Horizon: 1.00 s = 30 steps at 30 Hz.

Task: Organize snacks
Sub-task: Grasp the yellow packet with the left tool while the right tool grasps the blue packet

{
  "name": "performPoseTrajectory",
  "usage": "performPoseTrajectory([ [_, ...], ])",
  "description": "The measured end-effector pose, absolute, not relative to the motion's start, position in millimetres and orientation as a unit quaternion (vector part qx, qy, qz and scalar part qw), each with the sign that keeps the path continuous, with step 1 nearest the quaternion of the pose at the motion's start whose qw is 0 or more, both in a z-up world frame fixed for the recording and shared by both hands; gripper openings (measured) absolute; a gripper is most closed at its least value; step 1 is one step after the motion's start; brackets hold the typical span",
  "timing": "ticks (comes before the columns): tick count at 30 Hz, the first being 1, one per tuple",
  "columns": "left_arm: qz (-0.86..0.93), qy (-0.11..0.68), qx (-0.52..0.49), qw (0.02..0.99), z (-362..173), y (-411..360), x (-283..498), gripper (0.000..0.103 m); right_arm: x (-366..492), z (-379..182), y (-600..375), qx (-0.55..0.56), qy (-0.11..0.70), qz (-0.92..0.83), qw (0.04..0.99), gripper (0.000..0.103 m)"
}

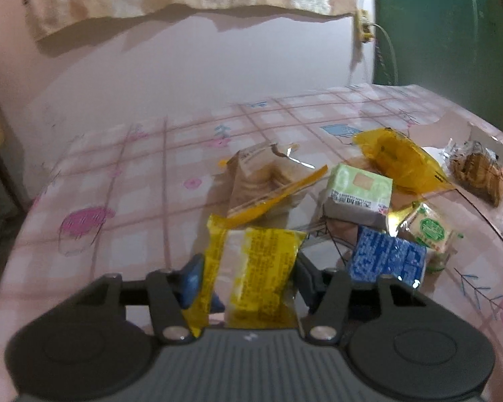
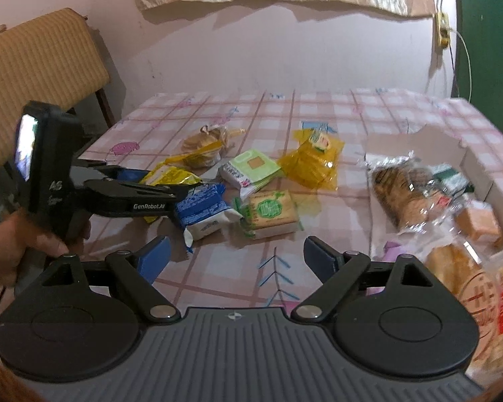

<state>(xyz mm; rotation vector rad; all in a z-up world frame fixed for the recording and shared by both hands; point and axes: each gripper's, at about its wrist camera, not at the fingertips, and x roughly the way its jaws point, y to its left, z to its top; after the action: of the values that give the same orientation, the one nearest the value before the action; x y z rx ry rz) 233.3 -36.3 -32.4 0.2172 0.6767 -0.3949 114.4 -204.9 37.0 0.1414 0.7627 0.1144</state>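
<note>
Snacks lie partly sorted, by our reading: we note a cardboard box [image 2: 479, 164] at the right of the table [image 2: 318, 114], already holding several wrapped items, among them a clear bag of brown biscuits [image 2: 399, 191], while a loose heap is left on the checked cloth. Largest in that heap is an orange-yellow cellophane pack [image 2: 313, 164], near the box; next a brown stack of round crackers [image 2: 204, 145] farther back, a green-topped square pack [image 2: 251, 172] in the middle, a green-labelled cracker pack [image 2: 271, 214] just in front of it, and a blue-and-white packet [image 2: 203, 212] touching its left side. Smallest concern, and the one in hand: a yellow packet [image 1: 255, 278] sits between the jaws of the left gripper [image 1: 248, 281], which are closed on it, at the left end of the heap; we cannot tell whether it is lifted clear of the cloth. Our right gripper [image 2: 236, 253] hangs spread wide and holding nothing, above bare cloth in front of the heap. We judge most of the work remains, about six pieces to move. In the way: the blue-and-white packet lies just beside the left gripper, and the box looks crowded. A chair [image 2: 40, 67] stands off the table's left.
</note>
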Motion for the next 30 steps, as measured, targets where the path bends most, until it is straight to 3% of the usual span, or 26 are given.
performPoseTrajectory([
  [14,-0.050,0.319,0.029,0.946,5.2,16.3,162.9,0.056,174.8,13.1,-166.6,0.193,0.416,-0.029,0.888,0.103],
  [19,-0.039,0.302,0.026,0.952,10.2,18.7,156.3,0.056,196.5,3.6,-144.8,0.173,0.425,-0.072,0.886,0.103],
  [20,-0.038,0.301,0.026,0.952,10.0,19.0,155.5,0.056,199.9,-1.1,-141.0,0.161,0.435,-0.067,0.883,0.098],
  [21,-0.037,0.301,0.022,0.952,9.5,19.9,154.9,0.056,199.2,-2.5,-136.9,0.141,0.432,-0.064,0.889,0.073],
  [23,-0.036,0.303,0.015,0.952,8.7,21.4,156.2,0.056,193.3,-4.2,-135.4,0.113,0.424,-0.048,0.897,0.056],
  [30,-0.035,0.292,0.004,0.956,14.9,19.9,146.2,0.056,152.3,1.9,-156.2,0.088,0.399,0.013,0.913,0.051],
])
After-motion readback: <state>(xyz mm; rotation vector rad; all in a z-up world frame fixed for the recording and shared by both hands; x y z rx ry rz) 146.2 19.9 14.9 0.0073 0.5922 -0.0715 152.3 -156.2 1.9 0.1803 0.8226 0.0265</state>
